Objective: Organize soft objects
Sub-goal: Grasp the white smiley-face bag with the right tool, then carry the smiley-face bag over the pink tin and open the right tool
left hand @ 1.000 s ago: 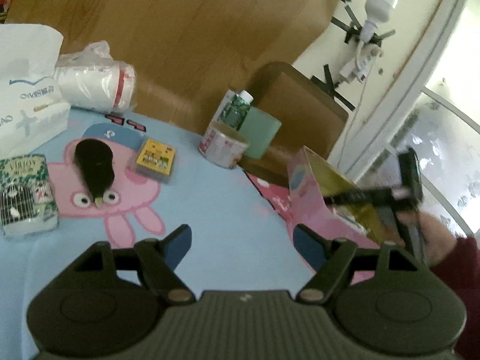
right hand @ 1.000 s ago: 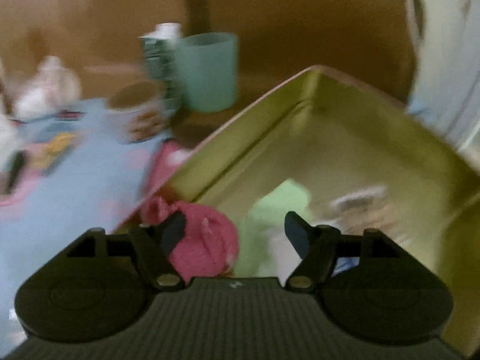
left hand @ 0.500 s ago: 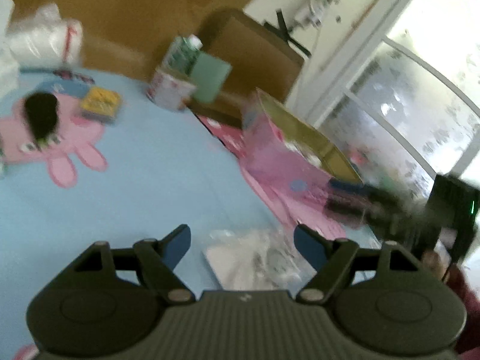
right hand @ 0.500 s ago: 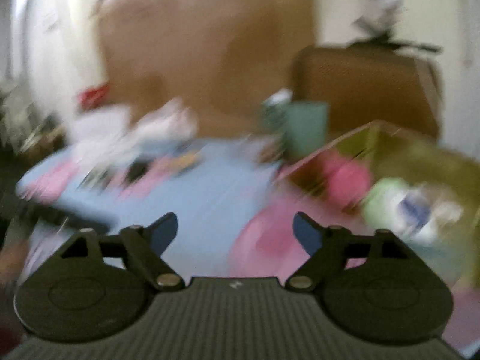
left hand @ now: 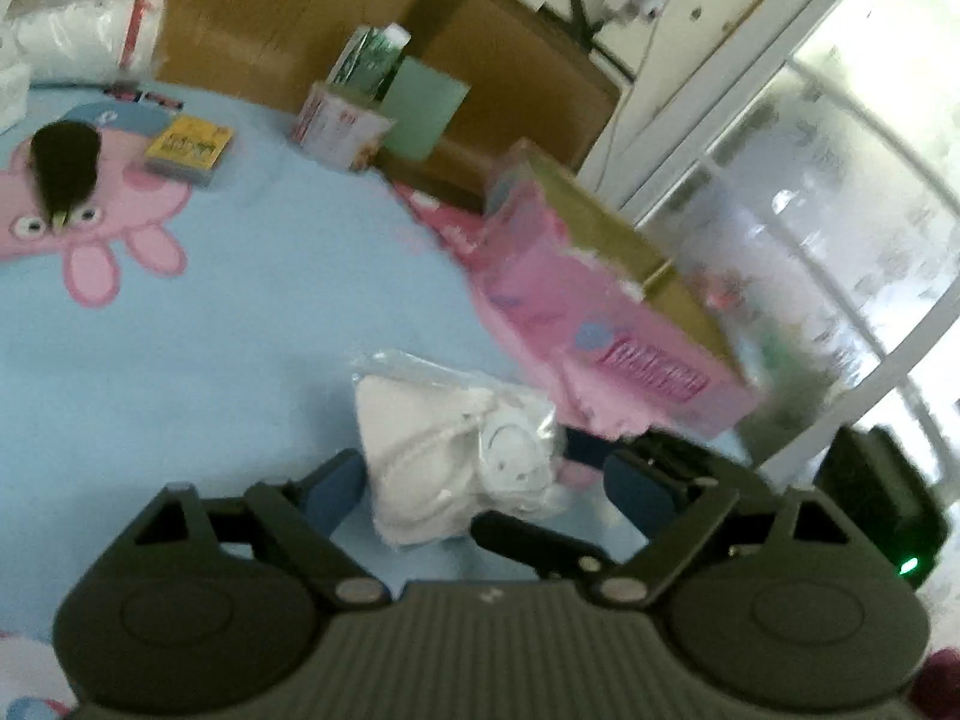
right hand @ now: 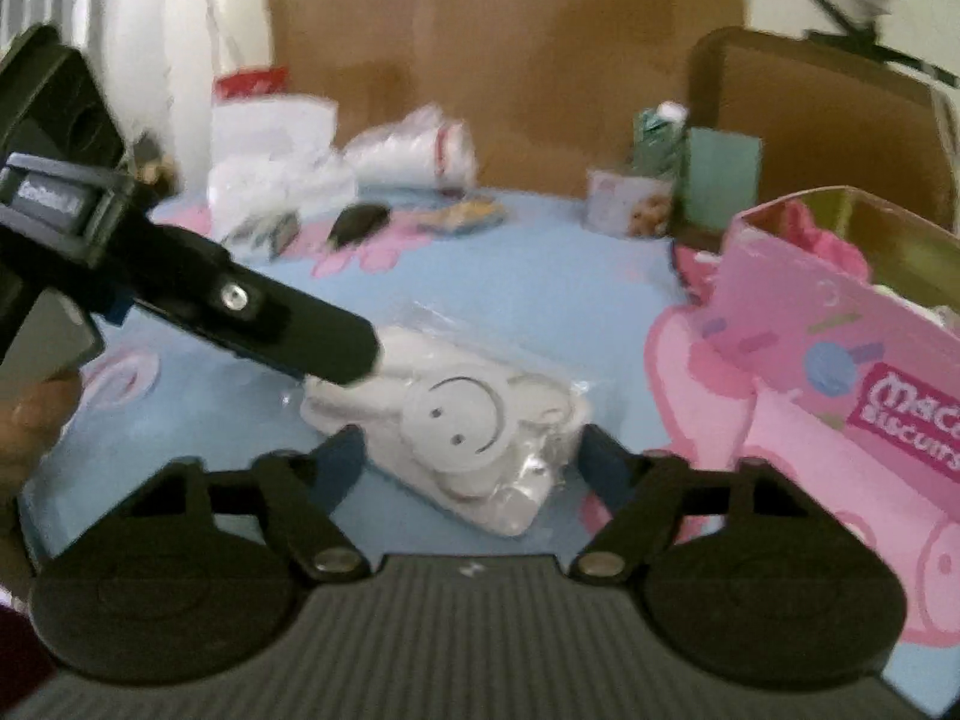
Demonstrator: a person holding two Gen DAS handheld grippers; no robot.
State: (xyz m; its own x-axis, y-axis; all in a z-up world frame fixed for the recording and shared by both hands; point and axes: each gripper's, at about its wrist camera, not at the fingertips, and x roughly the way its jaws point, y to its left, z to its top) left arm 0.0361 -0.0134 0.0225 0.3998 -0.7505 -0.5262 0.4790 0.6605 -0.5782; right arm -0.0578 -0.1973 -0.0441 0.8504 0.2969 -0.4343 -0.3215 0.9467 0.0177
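A white soft item with a smiley face, sealed in a clear bag, lies on the blue cloth beside the pink box. My left gripper straddles the bag, its jaws opening and its pads off the plastic. My right gripper comes at the same bag from the other side, jaws closing, with a small gap at each pad. One of the left fingers rests its tip on the bag's far edge. A pink soft thing lies inside the box.
A dark plush item and a yellow pack lie far left on the cloth. A round tin, a green cup and a wrapped white roll stand along the back. A window is at the right.
My right gripper swung out of the pink box and down to the bagged white item. My left gripper turned from the far table to the same bag, which now lies between its wider fingers.
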